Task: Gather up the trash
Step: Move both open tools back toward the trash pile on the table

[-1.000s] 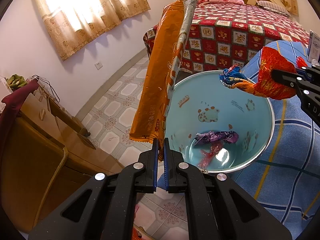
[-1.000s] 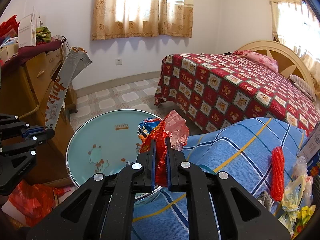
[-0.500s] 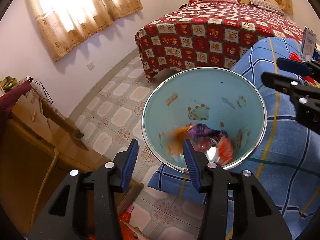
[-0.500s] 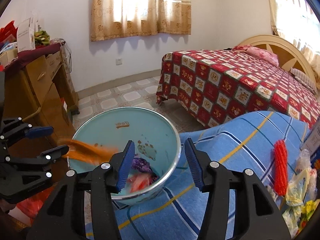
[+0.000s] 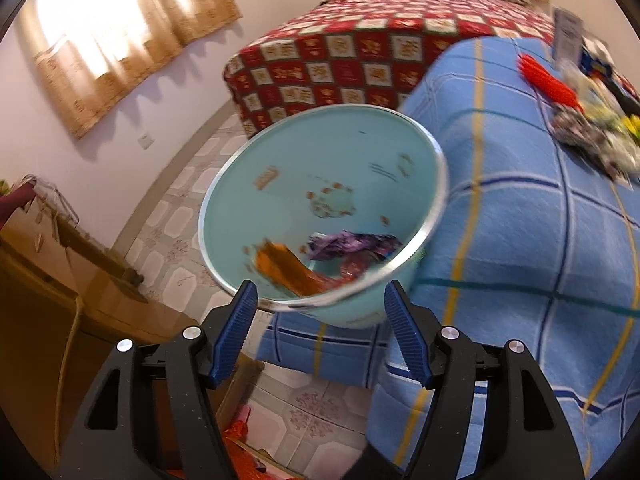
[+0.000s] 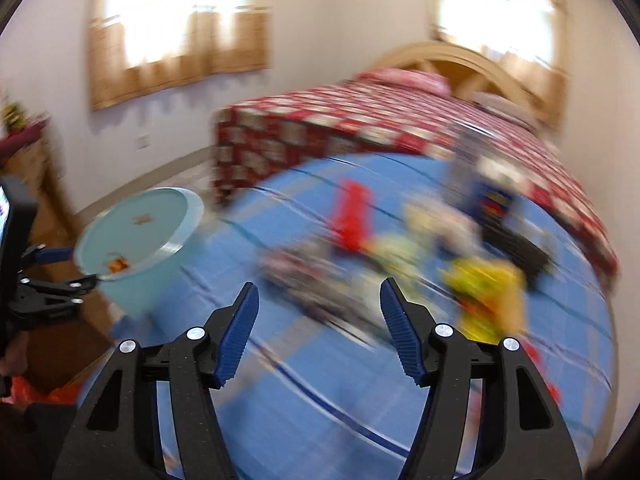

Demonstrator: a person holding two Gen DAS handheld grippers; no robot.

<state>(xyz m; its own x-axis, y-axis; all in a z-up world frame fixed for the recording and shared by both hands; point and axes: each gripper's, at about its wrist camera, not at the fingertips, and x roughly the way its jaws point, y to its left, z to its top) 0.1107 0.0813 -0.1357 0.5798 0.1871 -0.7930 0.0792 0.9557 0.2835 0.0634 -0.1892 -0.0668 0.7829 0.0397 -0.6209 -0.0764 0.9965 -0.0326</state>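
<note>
Left wrist view: left tool (image 5: pixel 318 312), jaws just opening, is gripping nothing above the pale-blue round plastic bin (image 5: pixel 400 200); its printing is blurring unreadably. Right tool (image 6: pixel 318 308) likewise is standing open, empty.

walls: pale (image 5: pixel 168 92) | floor: patterned tiles (image 5: pixel 176 220) | windows: tan curtains (image 5: pixel 120 40), daylight | furniture: bed (image 5: pixel 360 52), wooden cabinet (image 5: pixel 48 280)

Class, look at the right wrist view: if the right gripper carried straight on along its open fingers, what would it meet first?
Probably the blurred pile of wrappers lying on the blue checked blanket. The right gripper is open with nothing between its fingers, which frame that pile. Motion blur leaves depth uncertain, so the blanket might come first.
</note>
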